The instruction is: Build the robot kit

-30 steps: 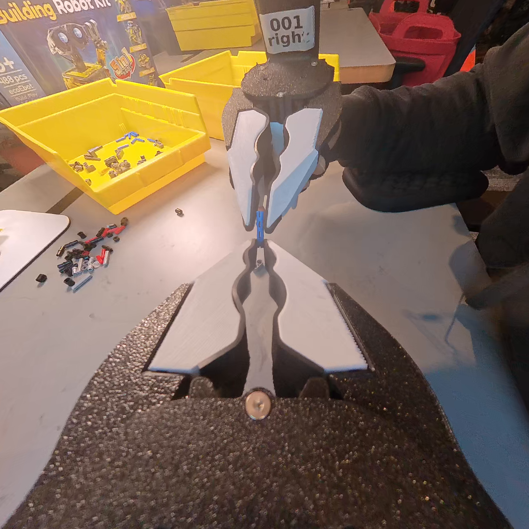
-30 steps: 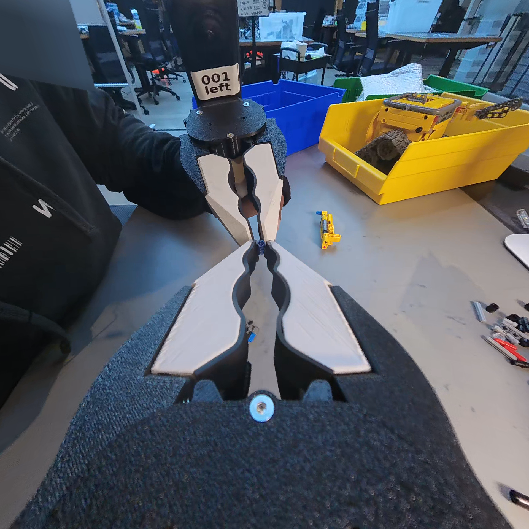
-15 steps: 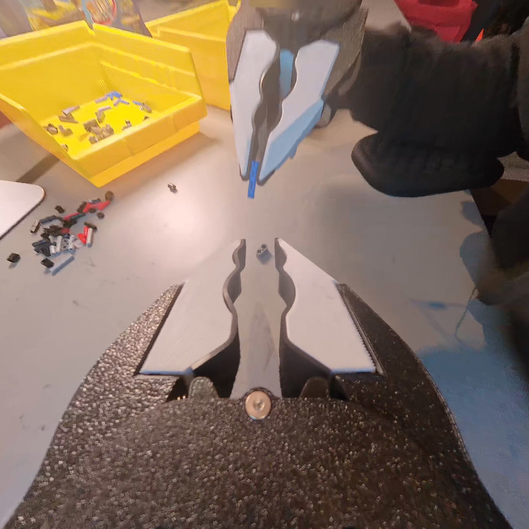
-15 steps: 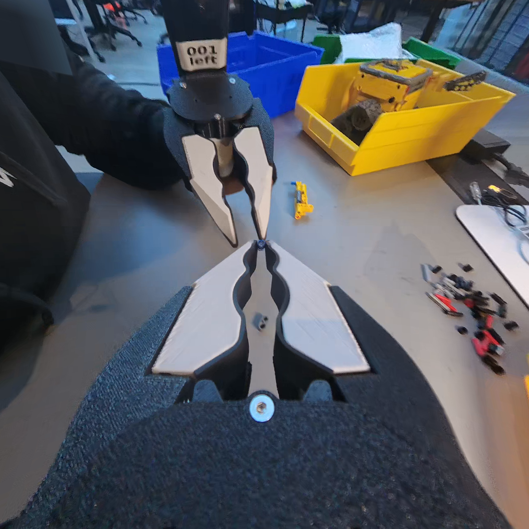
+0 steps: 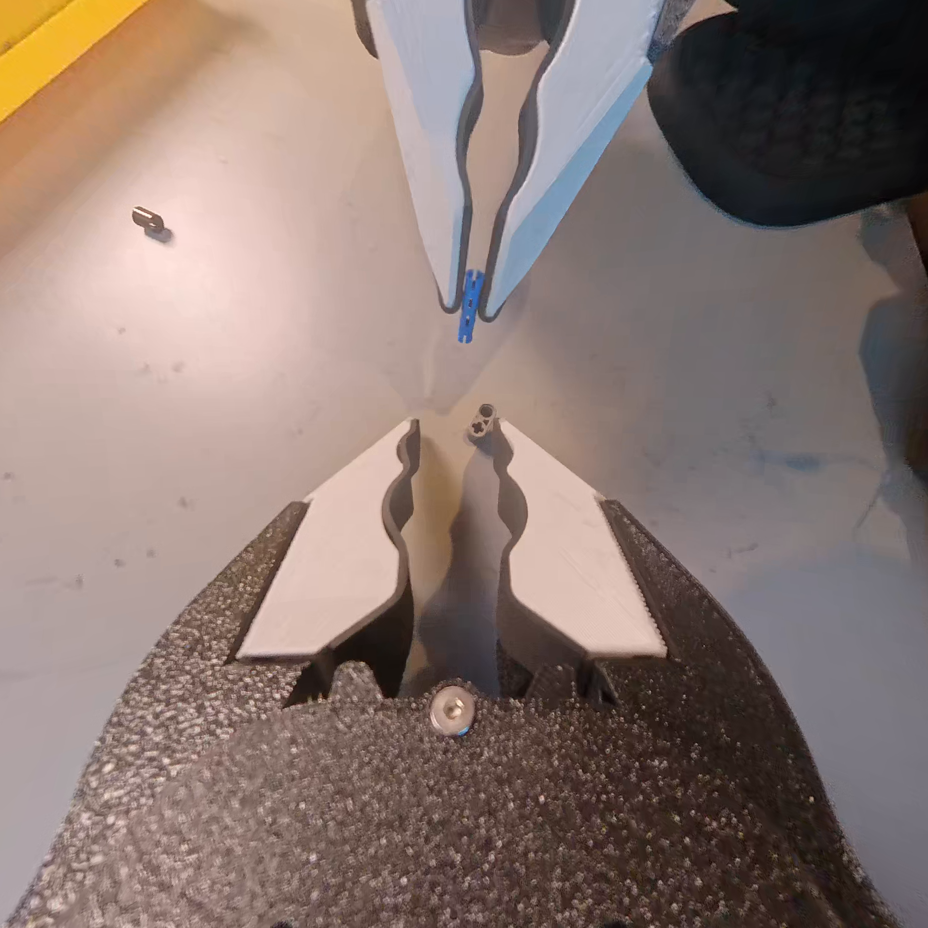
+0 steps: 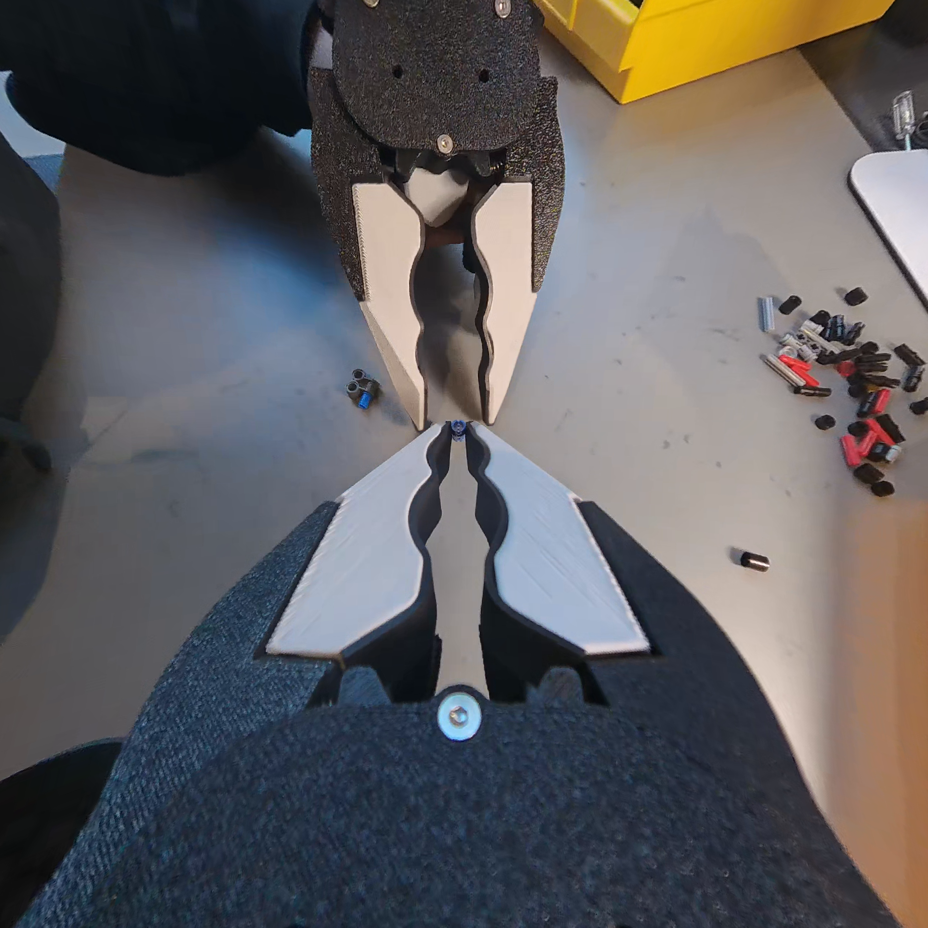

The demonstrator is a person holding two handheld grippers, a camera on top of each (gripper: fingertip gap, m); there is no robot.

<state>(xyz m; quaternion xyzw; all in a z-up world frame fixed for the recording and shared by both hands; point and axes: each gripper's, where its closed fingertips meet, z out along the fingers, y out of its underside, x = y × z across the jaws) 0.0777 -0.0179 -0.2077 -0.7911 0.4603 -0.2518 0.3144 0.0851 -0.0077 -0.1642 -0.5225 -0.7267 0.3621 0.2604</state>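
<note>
My right gripper (image 6: 457,425) is shut on a small blue pin (image 6: 457,432). In the left wrist view the right gripper (image 5: 469,307) points down at me, and the blue pin (image 5: 468,329) sticks out below its tips, above the grey table. My left gripper (image 5: 457,424) is open and empty, low over the table. A small dark grey connector (image 5: 482,418) lies on the table by its right fingertip. In the right wrist view the left gripper (image 6: 456,414) faces mine tip to tip, with its jaws apart. A dark connector with a blue stub (image 6: 362,389) lies beside it.
A pile of small black, red and grey parts (image 6: 848,381) lies to the right, with a lone black pin (image 6: 753,560) nearer. Another black pin (image 5: 148,221) shows in the left wrist view. A yellow bin (image 6: 703,45) and a white board (image 6: 899,211) stand at the far right. Black sleeves sit behind each gripper. There is about 5 cm between the tips of the two grippers.
My left gripper was shut and has opened. Both grippers have tipped down closer to the table. The right gripper keeps the blue pin, now a short way from the left tips.
</note>
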